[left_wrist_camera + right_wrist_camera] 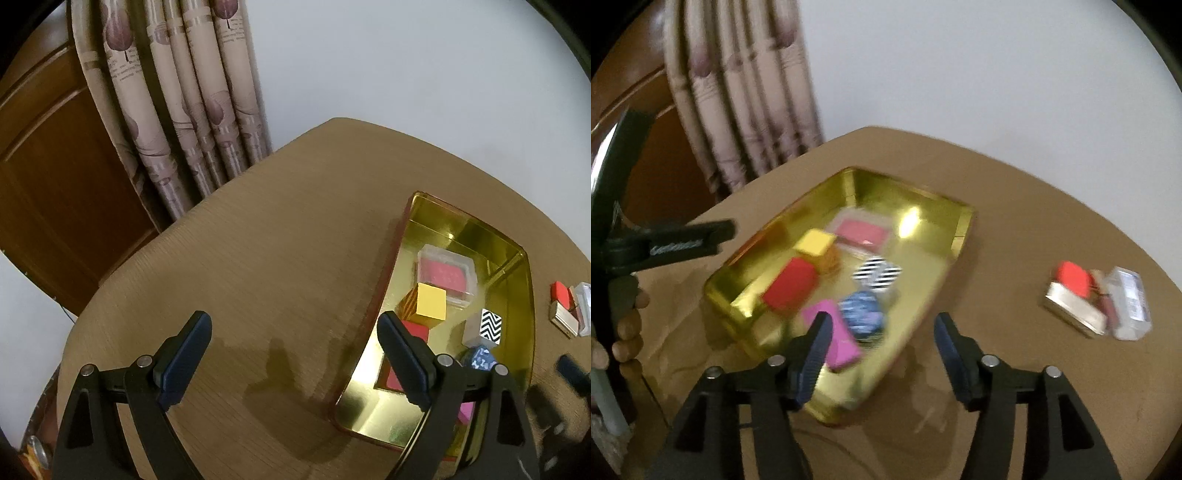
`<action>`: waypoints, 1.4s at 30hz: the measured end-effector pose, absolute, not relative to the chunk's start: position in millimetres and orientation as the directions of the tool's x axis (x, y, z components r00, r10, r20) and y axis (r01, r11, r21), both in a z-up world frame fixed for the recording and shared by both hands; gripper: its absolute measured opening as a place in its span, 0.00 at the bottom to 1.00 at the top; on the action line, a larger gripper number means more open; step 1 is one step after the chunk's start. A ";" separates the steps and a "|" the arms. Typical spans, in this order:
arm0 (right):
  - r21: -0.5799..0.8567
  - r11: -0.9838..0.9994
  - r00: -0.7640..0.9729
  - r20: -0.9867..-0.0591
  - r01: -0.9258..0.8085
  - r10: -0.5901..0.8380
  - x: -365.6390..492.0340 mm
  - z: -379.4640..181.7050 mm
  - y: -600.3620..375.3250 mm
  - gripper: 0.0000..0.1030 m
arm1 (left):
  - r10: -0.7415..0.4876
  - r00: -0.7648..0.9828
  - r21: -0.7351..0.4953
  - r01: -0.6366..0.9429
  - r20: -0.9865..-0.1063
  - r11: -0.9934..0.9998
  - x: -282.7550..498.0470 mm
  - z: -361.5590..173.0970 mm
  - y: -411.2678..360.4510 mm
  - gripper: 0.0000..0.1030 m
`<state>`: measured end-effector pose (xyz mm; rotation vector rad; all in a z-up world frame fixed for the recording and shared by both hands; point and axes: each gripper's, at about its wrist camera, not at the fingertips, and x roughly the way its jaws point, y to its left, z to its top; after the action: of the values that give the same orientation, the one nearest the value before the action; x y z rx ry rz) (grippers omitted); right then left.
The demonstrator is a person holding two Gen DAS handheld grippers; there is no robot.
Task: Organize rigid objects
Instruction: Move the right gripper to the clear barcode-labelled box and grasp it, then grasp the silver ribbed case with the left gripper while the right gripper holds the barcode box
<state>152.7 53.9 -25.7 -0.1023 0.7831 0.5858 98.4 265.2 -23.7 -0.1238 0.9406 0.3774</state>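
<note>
Right gripper (879,332): jaws apart, nothing between them, poised over the near edge of the shiny gold rectangular metal tin (964,229). View is blurred.

Left gripper (295,354): jaws wide, empty, over bare brown tabletop (258,240) just beside the tin's left wall.

Inside the tin: yellow cube (814,242), flat red block (790,284), pink rectangular block (836,341), blue speckled round piece (862,312), black-and-white striped cube (877,273), clear plastic case with red insert (864,230).

Outside, well apart to the right: a small cluster of a red box (1073,277), a gold-edged flat box (1075,314) and a clear plastic box (1130,302), touching one another.

Judgement: a drop-off into the tin looks just finished; the step in hand is releasing and clearing. Next move calls for swinging the right gripper to the cluster, picking the outermost piece without dragging its neighbours.
</note>
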 end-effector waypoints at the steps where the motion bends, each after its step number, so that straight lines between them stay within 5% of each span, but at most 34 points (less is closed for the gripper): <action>1: 0.127 0.846 0.566 -0.690 -0.518 0.450 155.5 -25.3 44.6 0.60 | 0.266 0.529 0.064 -0.369 -0.806 0.927 98.6 -23.5 265.1 0.87; 16: 0.096 0.984 0.644 -0.745 -0.153 0.173 258.0 -39.1 -143.3 0.62 | 0.271 0.525 0.082 -0.355 -0.807 0.931 97.3 -26.9 257.9 0.87; 32: 0.029 0.987 0.580 -0.806 -0.159 0.117 339.3 -92.5 -154.0 0.62 | 0.301 0.522 0.144 -0.320 -0.798 0.937 102.0 -36.7 244.6 0.87; 42: 0.050 0.990 0.652 -0.748 -0.133 0.125 318.0 -113.2 -172.6 0.61 | 0.299 0.540 0.188 -0.252 -0.786 0.949 102.3 -38.9 216.9 0.87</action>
<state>318.0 -172.6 -113.2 -0.0094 0.8484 0.1467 102.3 216.9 -38.9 0.0540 0.9448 0.3277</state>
